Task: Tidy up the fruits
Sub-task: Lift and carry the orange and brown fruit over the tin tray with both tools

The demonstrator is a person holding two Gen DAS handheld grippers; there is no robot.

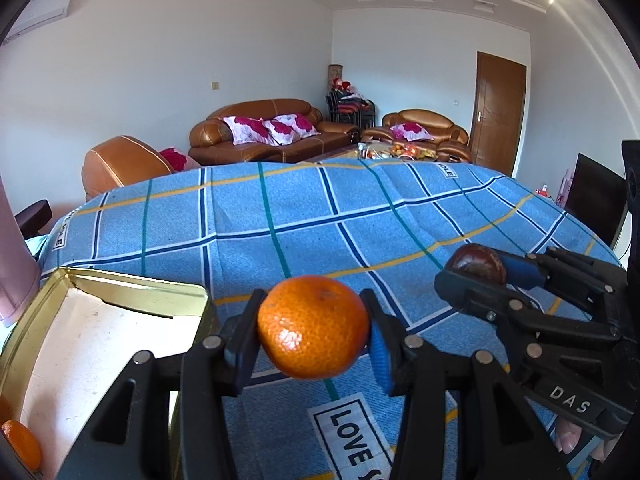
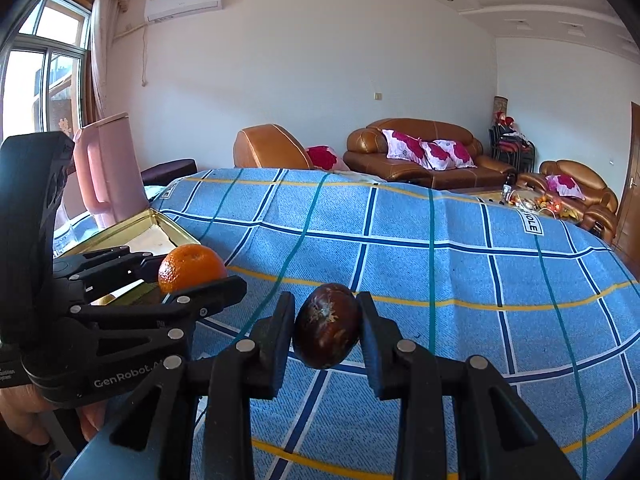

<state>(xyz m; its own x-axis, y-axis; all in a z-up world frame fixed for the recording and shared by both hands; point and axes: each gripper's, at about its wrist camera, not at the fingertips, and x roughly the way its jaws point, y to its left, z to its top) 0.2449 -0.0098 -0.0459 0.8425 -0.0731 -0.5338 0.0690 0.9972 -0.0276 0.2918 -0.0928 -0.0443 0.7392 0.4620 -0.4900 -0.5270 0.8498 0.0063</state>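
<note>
- Orange, dimpled skin: the tangerine (image 1: 313,327) sits clamped between the fingers of your left gripper (image 1: 314,330), held in the air above the blue checked cloth on the table (image 1: 280,216).
- Your right gripper (image 2: 326,326) is closed on a dark brown, glossy oval fruit (image 2: 326,325); I cannot name the kind. It also hangs clear of the cloth.
- Both loads are side by side, near you, the dark fruit to the right of the tangerine.
- The gold tin (image 1: 132,280) lies open at the near left, just beside the left gripper. A second tangerine (image 1: 22,444) rests in its near corner.
- Judgement: both fruits are mid-carry, the tin being the likely destination.
- Risk 1: the tangerine is round and held only at two small contact patches; a quick swing left could roll it out of the fingers.
- Risk 2: the tin wall stands raised; coming in low, you could clip its rim and shove the tin.
- Risk 3: the dark fruit's skin looks slick; a loose squeeze may let it slip.
- Risk 4: the two grippers are close; crossing paths over the tin could knock them together.
</note>
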